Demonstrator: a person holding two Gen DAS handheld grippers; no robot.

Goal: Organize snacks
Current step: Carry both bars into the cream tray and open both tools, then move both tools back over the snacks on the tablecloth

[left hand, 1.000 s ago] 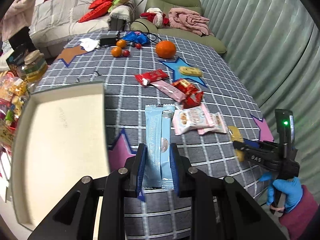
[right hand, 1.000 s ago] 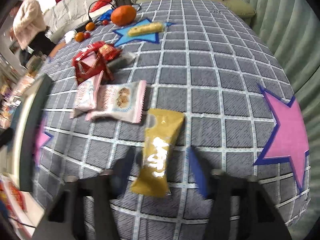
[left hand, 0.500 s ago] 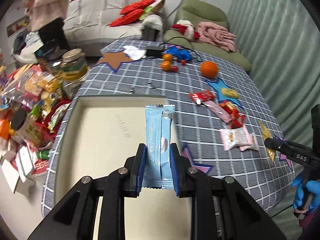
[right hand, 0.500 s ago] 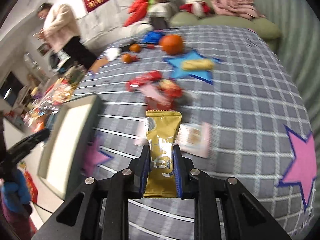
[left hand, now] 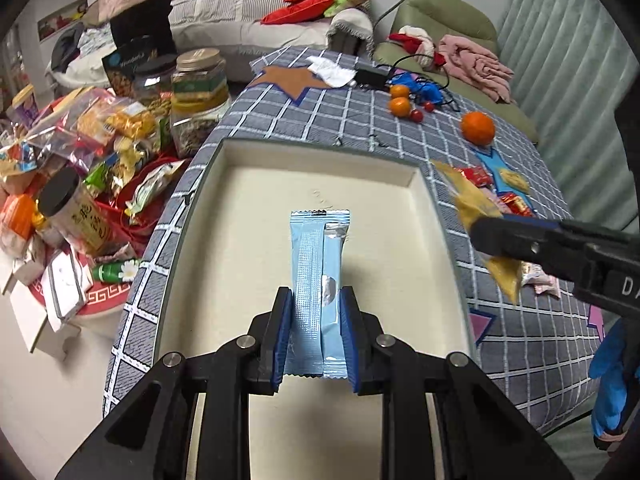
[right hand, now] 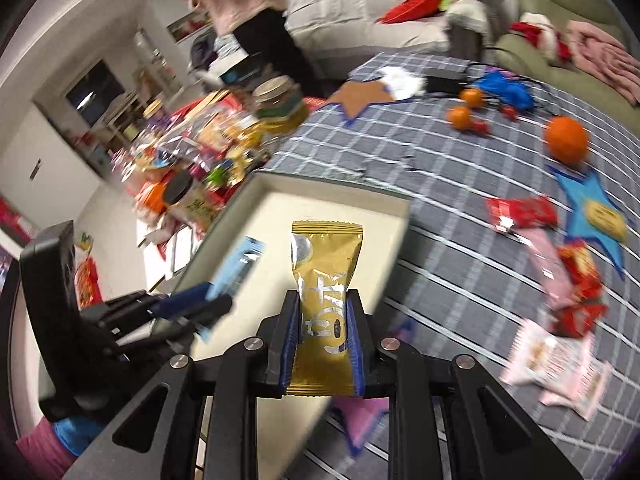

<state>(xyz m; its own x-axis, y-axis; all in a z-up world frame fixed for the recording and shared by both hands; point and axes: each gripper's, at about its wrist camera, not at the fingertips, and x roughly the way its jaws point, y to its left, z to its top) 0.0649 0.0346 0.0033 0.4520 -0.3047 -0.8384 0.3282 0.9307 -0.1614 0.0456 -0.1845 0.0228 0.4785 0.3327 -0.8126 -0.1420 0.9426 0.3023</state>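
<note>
**Two snack packets held over the cream tray**

Left gripper (left hand: 316, 336): jaws clamped on a light blue snack sachet (left hand: 319, 280), long and narrow, with a silver strip along one side. The sachet stands lengthwise between the blue pads, its crimped top pointing away from the camera, above the middle of the tray floor. No print on it can be read.

Right gripper (right hand: 323, 344): jaws clamped on a gold foil snack packet (right hand: 326, 280), pinched at its lower half, its serrated top edge forward. White characters run across its face; they cannot be read. In the left wrist view the same packet hangs blurred over the tray's right rim, beside the sachet but apart from it.

Tray (left hand: 248, 208): shallow, rectangular, cream inside with a dark rim, set at the left edge of the table (left hand: 520, 344); nothing lies in it.

Table: grey cloth with a white grid and star patches.
- Right of the tray: red snack wrappers (right hand: 520, 210), a pink wrapper, a white and pink biscuit packet (right hand: 556, 368).
- Far end: one large orange (left hand: 477, 127), two small ones, cherry tomatoes, a black adapter with cable.

Off the left edge: a heap of bagged snacks and lidded jars (left hand: 199, 96); labels too small to read.

A blue glove (left hand: 612, 380) shows at the right gripper's handle, where the letters "DA" are visible.
</note>
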